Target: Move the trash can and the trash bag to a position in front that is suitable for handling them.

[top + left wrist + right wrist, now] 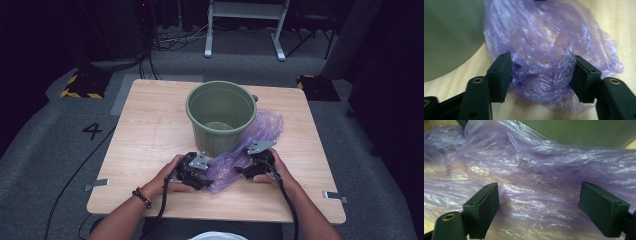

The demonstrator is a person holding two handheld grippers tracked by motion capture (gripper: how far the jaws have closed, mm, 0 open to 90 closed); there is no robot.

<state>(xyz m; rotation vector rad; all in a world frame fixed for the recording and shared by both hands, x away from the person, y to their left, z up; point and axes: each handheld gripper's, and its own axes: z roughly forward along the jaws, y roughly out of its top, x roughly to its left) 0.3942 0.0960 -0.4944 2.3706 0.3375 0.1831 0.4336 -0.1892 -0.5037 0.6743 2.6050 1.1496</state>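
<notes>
A crumpled purple plastic bag [267, 125] lies on the wooden table [150, 130], wrapped around the front right of a green bucket [221, 117]. My left gripper [206, 182] points right into the bag's near end. In the left gripper view its jaws [541, 75] stand apart around a bunched wad of the bag [544, 37], with the film touching both pads loosely. My right gripper [241, 171] points left at the same end. Its jaws [539, 205] stand wide over the spread film [536, 170] without pressing on it. The bucket wall [579, 130] rises behind.
The bucket stands upright mid-table and looks empty; its side [449, 32] is close on the left in the left gripper view. Bare wood lies left of the bucket and along the near edge. Beyond the table are grey floor, cables and a white frame [245, 25].
</notes>
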